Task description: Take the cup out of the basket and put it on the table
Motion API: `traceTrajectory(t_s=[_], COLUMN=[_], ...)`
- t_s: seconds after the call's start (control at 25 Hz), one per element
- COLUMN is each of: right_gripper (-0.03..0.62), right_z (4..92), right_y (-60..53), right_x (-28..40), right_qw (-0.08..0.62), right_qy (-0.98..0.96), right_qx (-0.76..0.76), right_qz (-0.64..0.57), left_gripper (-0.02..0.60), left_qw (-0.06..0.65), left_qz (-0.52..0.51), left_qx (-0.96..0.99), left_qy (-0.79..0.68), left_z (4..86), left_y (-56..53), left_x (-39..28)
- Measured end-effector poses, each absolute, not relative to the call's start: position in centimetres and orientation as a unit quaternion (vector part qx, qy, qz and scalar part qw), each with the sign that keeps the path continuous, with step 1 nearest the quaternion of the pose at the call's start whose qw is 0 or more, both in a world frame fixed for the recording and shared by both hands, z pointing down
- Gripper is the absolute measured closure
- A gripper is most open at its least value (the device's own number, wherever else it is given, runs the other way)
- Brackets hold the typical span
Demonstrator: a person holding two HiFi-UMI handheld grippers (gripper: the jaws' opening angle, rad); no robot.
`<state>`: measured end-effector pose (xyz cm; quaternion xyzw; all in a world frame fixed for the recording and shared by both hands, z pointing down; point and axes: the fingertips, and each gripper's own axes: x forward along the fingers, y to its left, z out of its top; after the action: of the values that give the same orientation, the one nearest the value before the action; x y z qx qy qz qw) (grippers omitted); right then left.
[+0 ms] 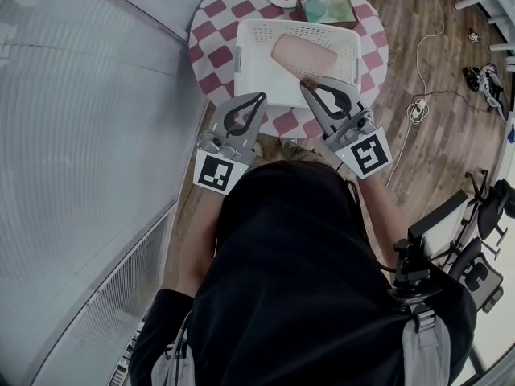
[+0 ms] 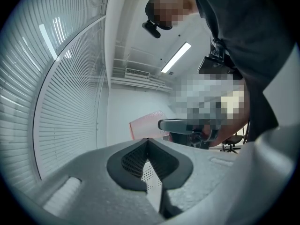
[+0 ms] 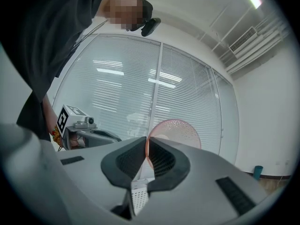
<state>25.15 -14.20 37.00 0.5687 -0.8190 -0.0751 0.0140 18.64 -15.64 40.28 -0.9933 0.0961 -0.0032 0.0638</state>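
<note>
While the right gripper (image 1: 310, 81) clamps its jaws on the thin rim of the translucent pink plastic cup (image 1: 302, 53), we see that cup lying on its side within the outline of the white slotted plastic basket (image 1: 241, 55). The basket stands on the round table with a red-and-white chequered cloth (image 1: 211, 22). We cannot tell whether the cup clears the basket floor. The left gripper (image 1: 259, 96) hangs near the basket's near left corner, jaws pressed together on nothing.

Head view looks steeply down; both gripper views, along their jaws, share the cup (image 2: 146, 124) (image 3: 180, 130).
</note>
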Motion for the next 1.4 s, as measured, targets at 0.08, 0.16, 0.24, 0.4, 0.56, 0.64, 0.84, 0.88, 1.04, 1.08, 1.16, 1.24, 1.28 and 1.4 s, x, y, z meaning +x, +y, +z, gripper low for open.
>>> traceTrajectory(t_s=[0.08,0.16,0.24,0.4,0.56,0.64,0.84,0.88,1.04,1.08,1.16,1.24,1.28,1.4], right_gripper=[0.566,0.566,0.566,0.566,0.566,0.566,0.566,0.566,0.566,0.566,0.566,0.566,0.566,0.566], right_z=[37.2,37.6,38.1,39.5,40.9,41.6,42.9,43.2,44.2,44.4,45.0,45.9,46.3,47.2], right_y=[-14.2,-14.1,-14.1,-14.0,-14.3,-14.5,-14.7,-14.6,-14.7,-14.8,-14.9,-14.9,-14.9,-15.2], right_x=[24.8,24.3,23.9,23.6,23.9,24.1,24.2,24.3,24.7,24.8,25.0,25.2,25.3,25.4], right_qw=[0.022,0.027,0.027,0.034,0.038,0.037,0.044,0.047,0.055,0.059,0.070,0.079,0.083,0.084], right_qy=[-0.820,-0.824,-0.826,-0.827,-0.821,-0.818,-0.814,-0.814,-0.811,-0.810,-0.808,-0.806,-0.805,-0.805], right_qx=[0.565,0.560,0.557,0.557,0.565,0.571,0.575,0.575,0.578,0.578,0.581,0.583,0.584,0.585], right_qz=[-0.084,-0.085,-0.082,-0.075,-0.072,-0.064,-0.067,-0.067,-0.070,-0.073,-0.074,-0.065,-0.058,-0.047], left_gripper=[0.575,0.577,0.576,0.576,0.576,0.576,0.575,0.577,0.577,0.577,0.577,0.576,0.577,0.577], left_qw=[0.059,0.063,0.070,0.062,0.046,0.045,0.031,0.029,0.025,0.025,0.017,0.007,0.003,0.001], left_qz=[-0.007,-0.014,-0.020,-0.015,-0.014,-0.013,-0.003,-0.002,-0.005,-0.006,-0.006,0.000,0.003,0.002], left_qx=[-0.994,-0.994,-0.994,-0.994,-0.995,-0.995,-0.996,-0.996,-0.995,-0.995,-0.993,-0.992,-0.992,-0.990], left_qy=[0.092,0.086,0.082,0.086,0.088,0.086,0.087,0.089,0.097,0.101,0.112,0.125,0.130,0.138], left_z=[40.4,40.6,41.0,41.4,42.0,42.6,43.7,43.9,45.0,45.3,45.8,45.8,45.7,45.8], left_y=[-15.6,-15.6,-15.7,-16.0,-16.0,-16.1,-16.5,-16.6,-16.8,-16.9,-17.1,-17.5,-17.6,-18.0], left_x=[18.8,18.8,18.8,19.1,19.9,20.2,20.6,20.7,21.1,21.2,21.4,21.6,21.8,22.0])
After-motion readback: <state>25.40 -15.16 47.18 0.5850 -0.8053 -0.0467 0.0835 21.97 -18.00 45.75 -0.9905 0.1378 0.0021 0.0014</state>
